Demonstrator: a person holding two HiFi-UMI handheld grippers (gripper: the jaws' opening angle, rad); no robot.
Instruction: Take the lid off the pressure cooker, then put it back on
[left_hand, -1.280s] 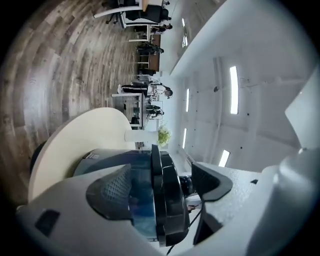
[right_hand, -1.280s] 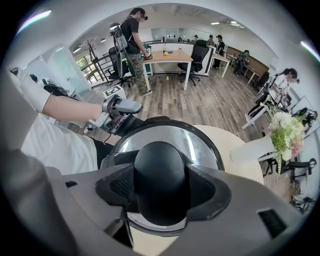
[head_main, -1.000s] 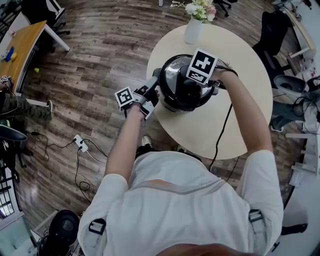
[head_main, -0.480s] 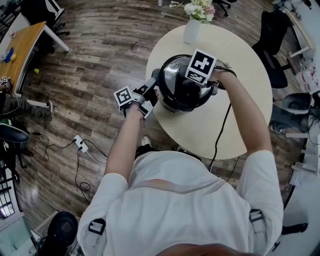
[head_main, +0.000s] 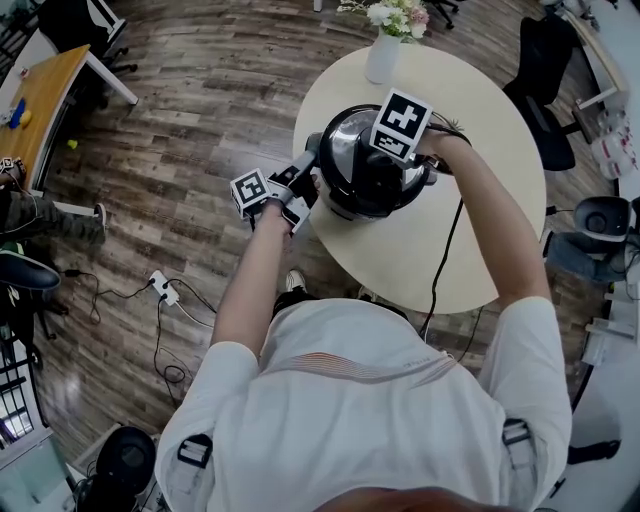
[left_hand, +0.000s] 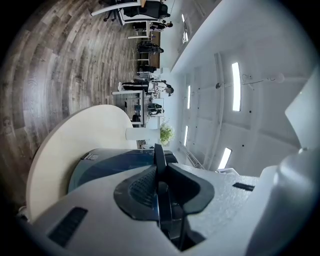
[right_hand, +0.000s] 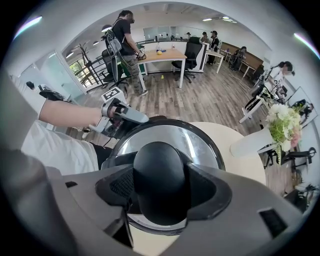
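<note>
This is an open-plan office. A wood-plank floor (head_main: 200, 120) runs between desks (right_hand: 162, 54) with wheeled office chairs (right_hand: 192, 52), and people (right_hand: 122, 35) stand working by them. Long light panels (left_hand: 236, 85) line the ceiling. A power strip (head_main: 160, 287) with loose cables lies on the floor.

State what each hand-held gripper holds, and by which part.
The right hand-held gripper clamps the black knob of the lid. The left hand-held gripper, whose jaws have just been closing, pinches the thin side handle of the pressure cooker.

Flowers (head_main: 396, 17) partly beyond top edge
</note>
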